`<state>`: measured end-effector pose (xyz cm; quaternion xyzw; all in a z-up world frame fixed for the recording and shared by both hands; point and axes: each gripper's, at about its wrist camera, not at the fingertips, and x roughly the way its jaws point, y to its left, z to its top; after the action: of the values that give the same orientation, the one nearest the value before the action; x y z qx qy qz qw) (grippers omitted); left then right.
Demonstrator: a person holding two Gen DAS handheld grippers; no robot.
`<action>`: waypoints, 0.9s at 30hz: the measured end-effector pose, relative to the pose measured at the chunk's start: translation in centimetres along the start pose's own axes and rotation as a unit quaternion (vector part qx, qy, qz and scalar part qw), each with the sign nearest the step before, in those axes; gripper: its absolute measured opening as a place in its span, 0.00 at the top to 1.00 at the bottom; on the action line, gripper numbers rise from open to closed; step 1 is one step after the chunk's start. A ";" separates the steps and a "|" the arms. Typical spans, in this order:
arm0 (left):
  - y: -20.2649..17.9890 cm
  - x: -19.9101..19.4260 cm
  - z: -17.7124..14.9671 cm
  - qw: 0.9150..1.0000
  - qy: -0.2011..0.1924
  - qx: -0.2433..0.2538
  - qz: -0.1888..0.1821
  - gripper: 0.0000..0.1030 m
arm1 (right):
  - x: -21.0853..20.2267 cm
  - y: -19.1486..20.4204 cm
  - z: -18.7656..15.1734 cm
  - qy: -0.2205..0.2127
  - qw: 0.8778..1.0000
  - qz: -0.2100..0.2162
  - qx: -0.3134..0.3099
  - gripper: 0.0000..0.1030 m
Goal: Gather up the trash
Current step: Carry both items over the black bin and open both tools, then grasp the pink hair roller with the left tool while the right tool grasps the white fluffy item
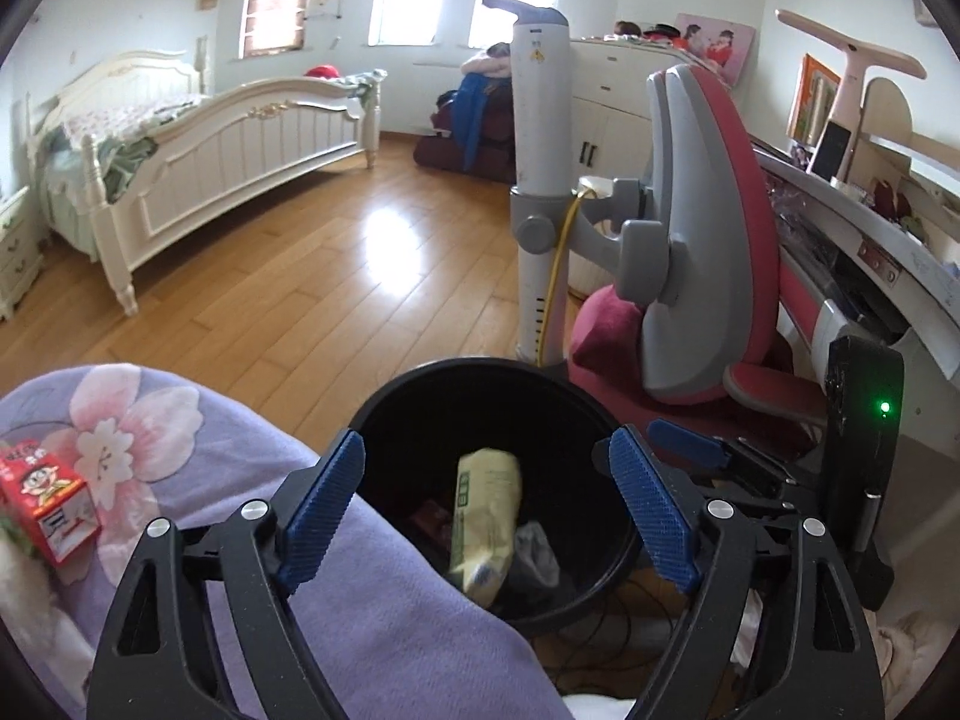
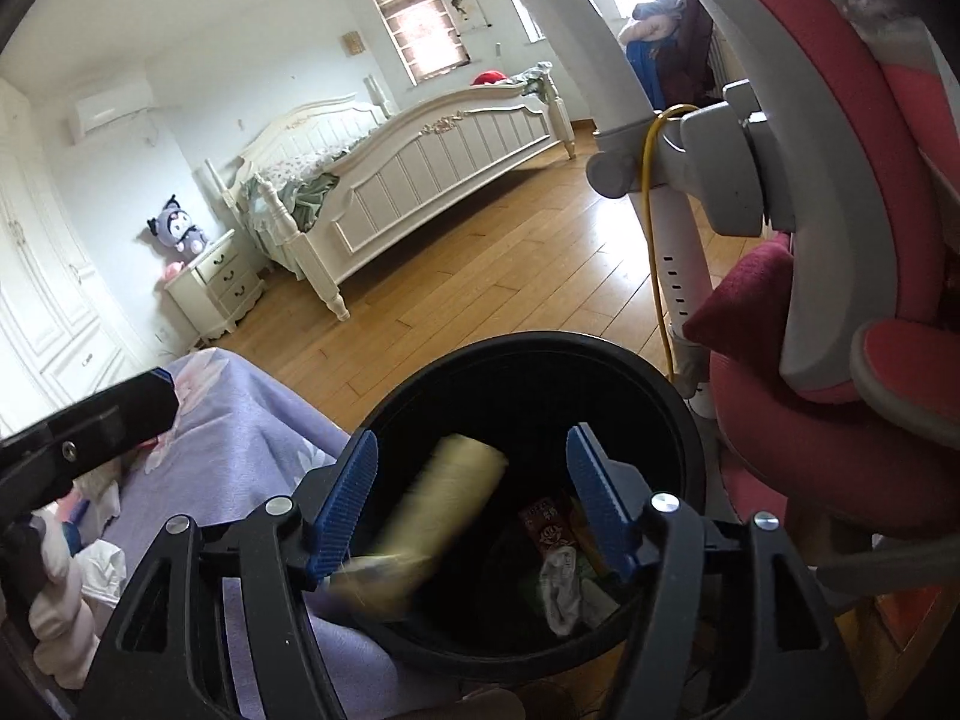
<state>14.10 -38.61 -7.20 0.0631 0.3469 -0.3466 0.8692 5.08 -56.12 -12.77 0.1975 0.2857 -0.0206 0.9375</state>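
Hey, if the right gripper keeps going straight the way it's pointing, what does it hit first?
Probably the yellow package, blurred between the open right gripper fingers, inside the black trash bin. Depth is hard to judge.

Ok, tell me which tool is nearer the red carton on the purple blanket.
Left. The red carton lies just left of the left tool; the right tool is further right, over the black bin.

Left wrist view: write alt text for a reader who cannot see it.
The left gripper hangs open over a black trash bin with a pale yellow wrapper between its spread blue pads but not gripped. A red carton lies on a lilac floral blanket at left; behind are a wooden floor, a white bed and a pink chair.
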 end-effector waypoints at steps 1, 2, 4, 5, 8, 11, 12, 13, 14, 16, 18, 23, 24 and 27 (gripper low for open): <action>0.1 -0.4 0.1 1.000 -0.002 0.000 0.003 0.16 | -0.1 0.3 0.0 0.000 1.000 0.001 -0.004 0.35; 0.1 -0.9 0.1 1.000 -0.006 0.001 0.007 0.15 | -0.3 0.6 0.1 0.001 1.000 0.004 -0.007 0.34; 0.2 -2.0 0.1 1.000 -0.014 0.004 0.014 0.14 | -0.6 1.3 0.2 0.000 1.000 0.010 -0.014 0.32; 0.3 -2.9 0.1 1.000 -0.020 0.005 0.017 0.14 | -0.7 1.7 0.3 0.000 1.000 0.012 -0.017 0.32; 1.0 -5.2 -0.2 0.999 -0.033 0.001 0.029 0.12 | -1.3 3.3 0.7 -0.004 0.999 0.024 -0.041 0.31; 2.8 -8.6 -1.1 0.998 -0.050 -0.022 0.045 0.11 | -2.0 5.4 1.3 -0.004 0.996 0.052 -0.075 0.30; 3.5 -9.6 -1.5 0.997 -0.055 -0.029 0.049 0.11 | -2.2 6.5 1.4 -0.003 0.994 0.067 -0.091 0.30; 4.3 -10.6 -2.0 0.996 -0.060 -0.040 0.055 0.11 | -2.4 7.4 1.5 -0.001 0.992 0.079 -0.103 0.29; 5.6 -12.1 -2.7 0.994 -0.066 -0.056 0.066 0.11 | -2.5 8.5 1.6 0.002 0.989 0.092 -0.117 0.29; 8.0 -14.2 -3.8 0.990 -0.071 -0.082 0.086 0.11 | -2.6 10.9 1.7 0.013 0.982 0.119 -0.148 0.29; 11.2 -16.6 -5.4 0.983 -0.074 -0.117 0.117 0.11 | -2.6 13.4 1.6 0.025 0.973 0.145 -0.178 0.29; 19.2 -21.4 -9.4 0.961 -0.070 -0.186 0.192 0.11 | -2.1 19.9 0.7 0.057 0.947 0.188 -0.255 0.29; 20.5 -22.0 -10.2 0.957 -0.064 -0.195 0.203 0.11 | -1.8 21.2 0.6 0.068 0.941 0.200 -0.266 0.29; 24.5 -23.0 -12.8 0.947 -0.032 -0.216 0.235 0.11 | -0.6 24.7 0.4 0.098 0.927 0.228 -0.282 0.29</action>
<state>10.89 -2.86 -5.15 -0.0576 0.3607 -0.0508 0.9295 8.56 -33.61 -3.26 -0.0140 0.3178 0.2946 0.9011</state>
